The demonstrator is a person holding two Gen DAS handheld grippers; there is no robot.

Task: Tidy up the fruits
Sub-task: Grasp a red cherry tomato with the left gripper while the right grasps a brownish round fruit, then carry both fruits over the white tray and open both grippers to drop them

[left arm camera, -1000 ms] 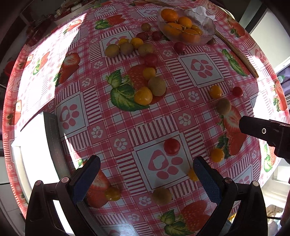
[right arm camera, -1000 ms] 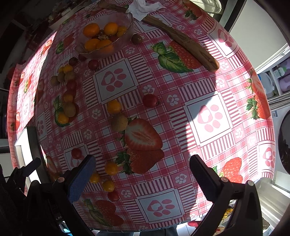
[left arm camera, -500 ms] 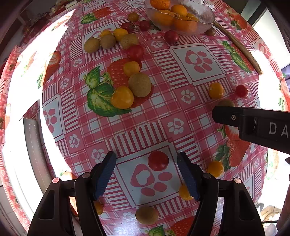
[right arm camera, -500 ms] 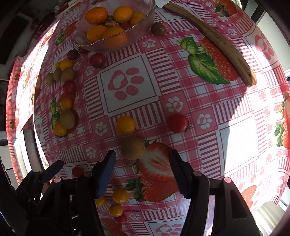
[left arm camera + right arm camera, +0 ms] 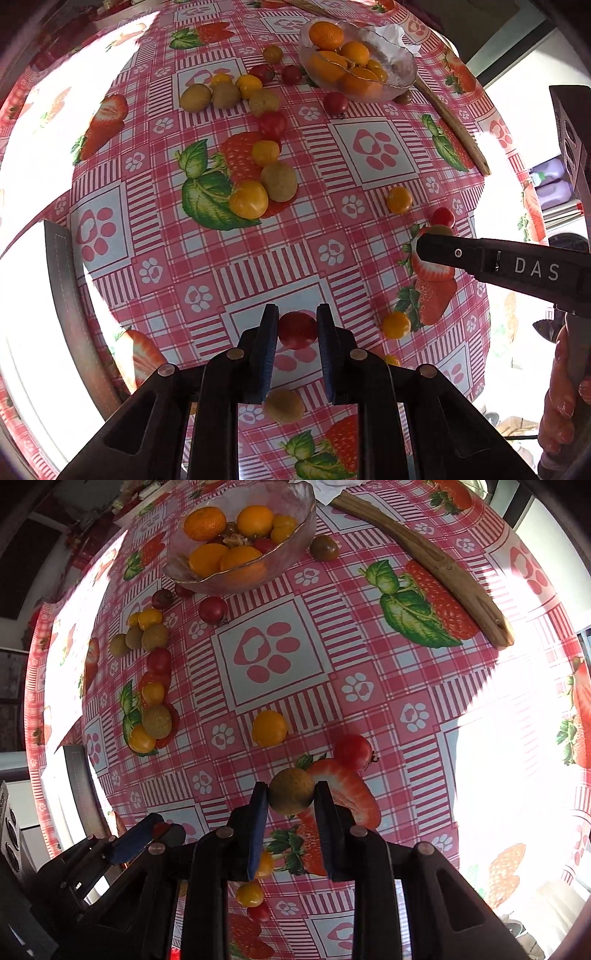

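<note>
The left tool point(image 5: 297, 328) pinches a red cherry tomato point(image 5: 296, 329) between its blue pads, low in the middle of its view. The right tool point(image 5: 290, 794) is closing its jaws on a brownish-green round fruit point(image 5: 291, 791), perhaps a small kiwi, and the pads already press its sides. Both fruits sit low over the worktop point(image 5: 369, 657).

To do this step well, each squeeze should probably stay gentle, since a tomato likely bruises or splits, and the lift should go straight up before any sideways move so neighbours such as the red tomato point(image 5: 352, 752) just beside the right tool are not knocked. The glass bowl point(image 5: 240, 576) of oranges near the top of the right view seems the likely goal, though sorting by kind is equally possible.

The worktop carries a glossy pink checked cloth printed with strawberries and paw marks. Loose yellow, red and brown fruits lie in clusters at the left of the right view, and a wooden utensil point(image 5: 424, 568) lies at the upper right. Strong sunlight bleaches the right side; a dark strip point(image 5: 70, 306) runs along the left edge.
</note>
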